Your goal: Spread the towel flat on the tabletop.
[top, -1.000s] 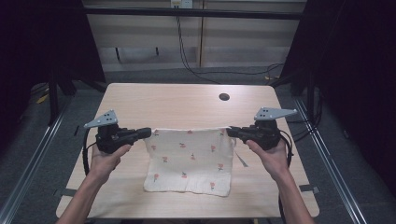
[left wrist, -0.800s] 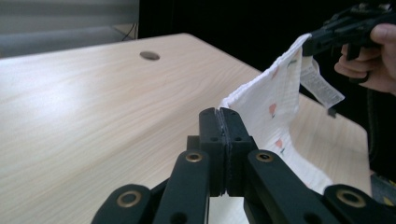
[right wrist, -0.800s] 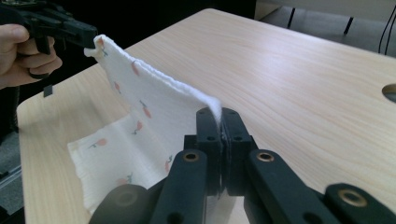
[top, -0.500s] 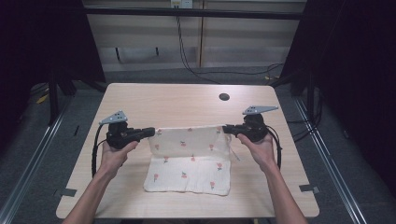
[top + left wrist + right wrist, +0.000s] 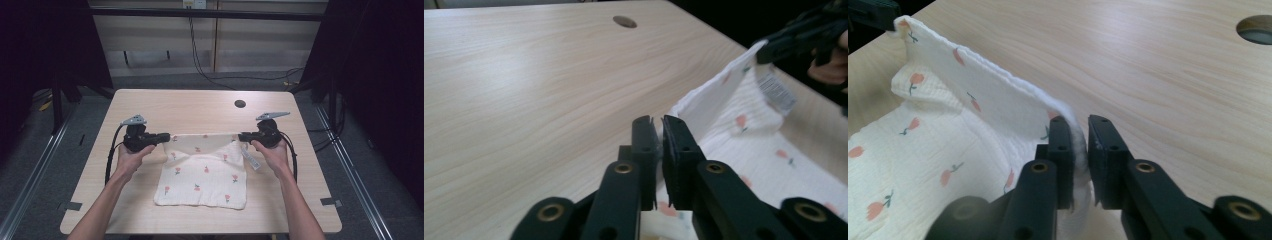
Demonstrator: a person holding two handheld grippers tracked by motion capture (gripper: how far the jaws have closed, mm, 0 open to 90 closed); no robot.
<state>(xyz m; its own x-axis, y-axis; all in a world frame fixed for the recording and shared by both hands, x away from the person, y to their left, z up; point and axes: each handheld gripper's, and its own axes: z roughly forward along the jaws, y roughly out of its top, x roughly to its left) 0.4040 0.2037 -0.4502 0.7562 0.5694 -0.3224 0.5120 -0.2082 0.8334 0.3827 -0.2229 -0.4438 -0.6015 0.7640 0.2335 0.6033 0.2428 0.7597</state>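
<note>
High view: both forearms reach forward, the left tool [image 5: 167, 136] and right tool [image 5: 242, 136] just easing open around the cloth's [image 5: 202, 172] far corners.

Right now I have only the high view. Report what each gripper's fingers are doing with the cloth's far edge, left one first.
Observer: In the left gripper view, the left gripper has just been opening its fingers. A narrow gap shows, with a corner of the cloth between them.
Operator: Now the right one.
Observer: The right gripper has just been opening too. The cloth's edge lies against one finger, with a gap to the other.
Operator: Check how that edge sits.
Observer: It stands upright above the table, not yet laid flat.
</note>
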